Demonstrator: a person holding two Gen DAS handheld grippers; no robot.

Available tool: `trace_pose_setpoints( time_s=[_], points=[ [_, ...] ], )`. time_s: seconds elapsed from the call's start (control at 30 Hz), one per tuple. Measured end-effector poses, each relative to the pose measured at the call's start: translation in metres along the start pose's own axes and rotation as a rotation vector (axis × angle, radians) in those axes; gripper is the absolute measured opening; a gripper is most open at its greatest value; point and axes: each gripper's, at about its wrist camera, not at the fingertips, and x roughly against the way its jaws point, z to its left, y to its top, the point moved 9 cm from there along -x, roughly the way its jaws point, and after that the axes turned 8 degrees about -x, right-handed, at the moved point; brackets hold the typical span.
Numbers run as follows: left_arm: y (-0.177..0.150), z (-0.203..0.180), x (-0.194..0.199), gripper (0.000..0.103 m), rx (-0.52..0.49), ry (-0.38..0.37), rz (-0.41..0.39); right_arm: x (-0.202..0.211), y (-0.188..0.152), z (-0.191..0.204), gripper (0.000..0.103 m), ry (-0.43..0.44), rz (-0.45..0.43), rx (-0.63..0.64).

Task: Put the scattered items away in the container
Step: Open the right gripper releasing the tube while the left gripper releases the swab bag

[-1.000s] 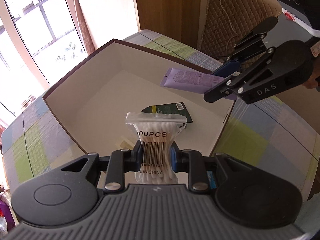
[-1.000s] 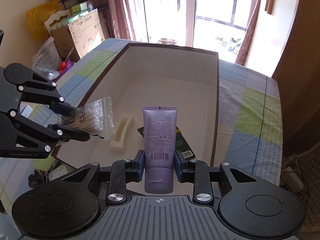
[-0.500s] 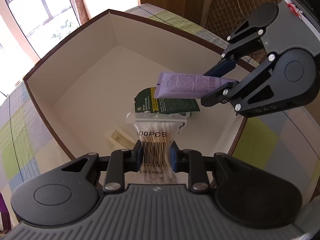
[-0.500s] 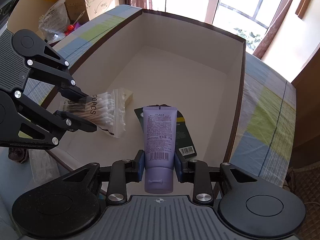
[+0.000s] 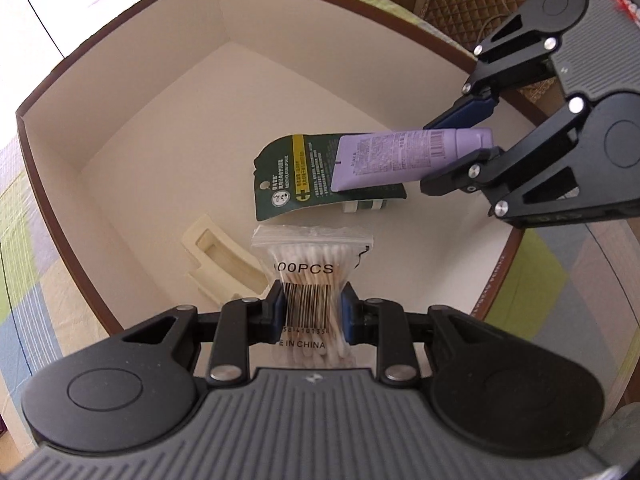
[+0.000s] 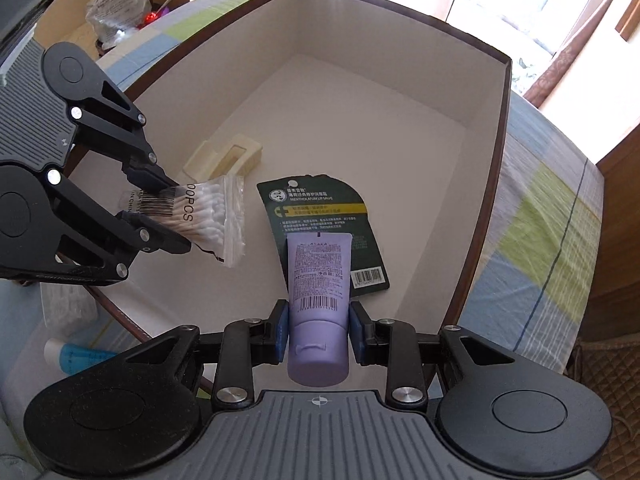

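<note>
Box (image 6: 505,128); blue tube (image 6: 76,357) outside, right view only

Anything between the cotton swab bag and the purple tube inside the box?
Only the dark green lip-balm card flat on the box floor, partly under the purple tube; the cotton swab bag hangs beside it. Right wrist view.

Each black tool (image 5: 312,312) has a ribbed grey body, silver screws and blue pads (image 6: 281,330).

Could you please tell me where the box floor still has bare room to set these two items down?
The far half of the box floor, beyond the green lip-balm card and cream holder, is bare. The near part is crowded, where the cotton-swab bag and purple tube hang.
</note>
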Motion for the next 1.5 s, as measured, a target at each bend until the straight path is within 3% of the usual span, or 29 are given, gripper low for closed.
trace_pose_setpoints(
  time_s=[0.43,0.5,0.6,0.8,0.83,0.87,0.93,1.5],
  points=[
    [-0.003,0.005,-0.019,0.024,0.022,-0.032,0.061,-0.004,0.008,0.003,0.033,-0.034,0.026,0.077],
    [-0.003,0.005,-0.02,0.027,0.021,-0.042,0.074,-0.003,0.006,0.004,0.033,-0.043,0.032,0.091],
    [-0.004,0.007,-0.023,0.04,0.017,-0.046,0.098,-0.005,0.007,0.004,0.033,-0.048,0.049,0.114],
    [-0.002,0.009,-0.026,0.05,0.004,-0.041,0.109,-0.005,0.011,0.006,0.034,-0.063,0.062,0.168],
    [-0.002,0.009,-0.026,0.052,0.003,-0.039,0.108,-0.004,0.012,0.007,0.04,-0.064,0.061,0.173],
    [-0.002,0.009,-0.026,0.054,0.001,-0.034,0.105,-0.003,0.013,0.006,0.056,-0.071,0.052,0.172],
    [-0.002,0.008,-0.025,0.055,-0.003,-0.024,0.099,0.001,0.017,0.005,0.066,-0.063,0.027,0.157],
    [0.003,0.015,-0.008,0.058,-0.005,0.009,0.058,0.013,0.016,0.004,0.066,-0.075,-0.006,0.108]
  ],
)
